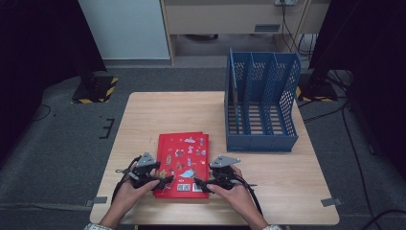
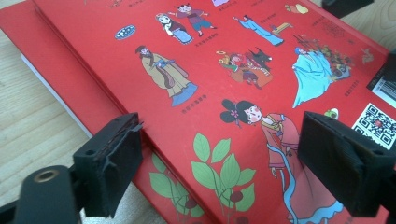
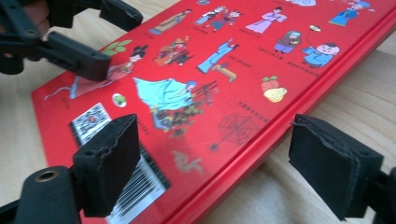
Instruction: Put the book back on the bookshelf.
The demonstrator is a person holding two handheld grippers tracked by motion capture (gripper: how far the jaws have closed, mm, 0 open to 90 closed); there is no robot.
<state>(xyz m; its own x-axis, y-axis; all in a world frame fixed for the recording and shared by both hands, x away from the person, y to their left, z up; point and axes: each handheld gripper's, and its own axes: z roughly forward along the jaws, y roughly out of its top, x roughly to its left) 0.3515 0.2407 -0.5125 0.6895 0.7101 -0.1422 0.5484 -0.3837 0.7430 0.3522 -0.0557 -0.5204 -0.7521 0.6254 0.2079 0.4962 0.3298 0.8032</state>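
Observation:
A red picture book [image 1: 184, 153] with cartoon figures lies flat near the table's front edge, on top of a second red book [image 2: 70, 88] that sticks out a little to the left. My left gripper [image 1: 163, 181] is open at the top book's front left corner; in the left gripper view its jaws [image 2: 226, 163] straddle the book's left edge. My right gripper [image 1: 200, 184] is open at the front right corner, and its jaws [image 3: 219, 163] straddle the book's [image 3: 219, 70] right edge by the barcode. The left gripper [image 3: 74, 53] rests over the cover beyond.
A blue perforated file rack [image 1: 261, 103] with three slots stands at the table's back right, open side up. The wooden table [image 1: 167, 110] has bare room behind and left of the books. Dark stands and cables sit on the floor around it.

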